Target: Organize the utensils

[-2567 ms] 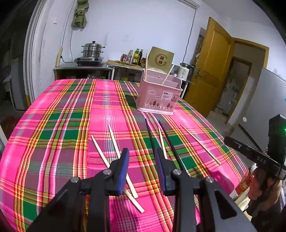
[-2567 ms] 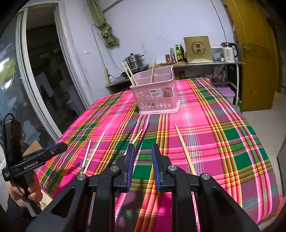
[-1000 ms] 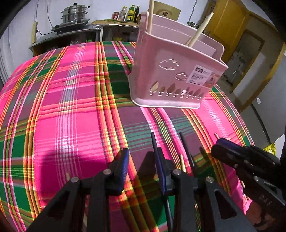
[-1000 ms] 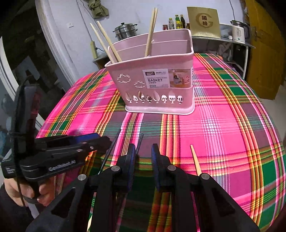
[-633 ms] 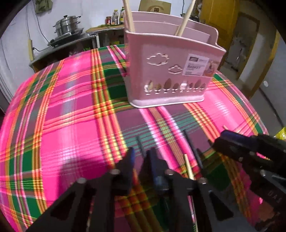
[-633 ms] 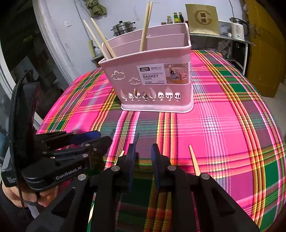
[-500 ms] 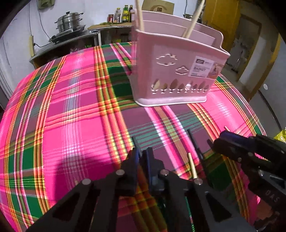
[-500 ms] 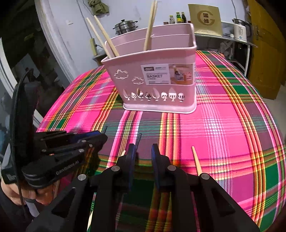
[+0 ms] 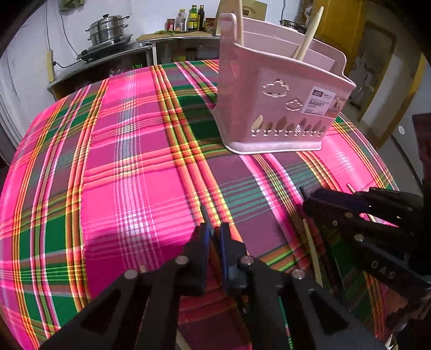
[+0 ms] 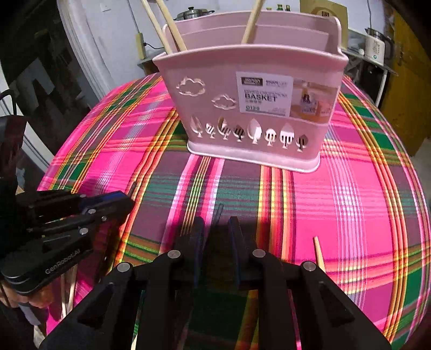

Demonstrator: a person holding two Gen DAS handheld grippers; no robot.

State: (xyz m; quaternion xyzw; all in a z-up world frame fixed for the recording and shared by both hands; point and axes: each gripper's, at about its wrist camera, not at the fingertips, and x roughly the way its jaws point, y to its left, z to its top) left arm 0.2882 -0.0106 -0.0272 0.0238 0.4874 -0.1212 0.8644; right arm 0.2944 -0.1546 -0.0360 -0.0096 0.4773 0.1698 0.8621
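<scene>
Both grippers low over the plaid tablecloth (image 9: 129,167), short of the pink basket (image 10: 253,107).

I read the left gripper (image 9: 212,234) clamped on a black chopstick (image 9: 204,212); right gripper (image 10: 215,228) parted around another black chopstick (image 10: 219,211), no contact visible. Wooden chopsticks (image 10: 172,29) stand in the basket.

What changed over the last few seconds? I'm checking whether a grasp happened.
Both grippers moved in toward the basket. The left gripper shut on a black chopstick; the right gripper, open as before, straddles another black chopstick. The basket and its wooden chopsticks stayed put.
</scene>
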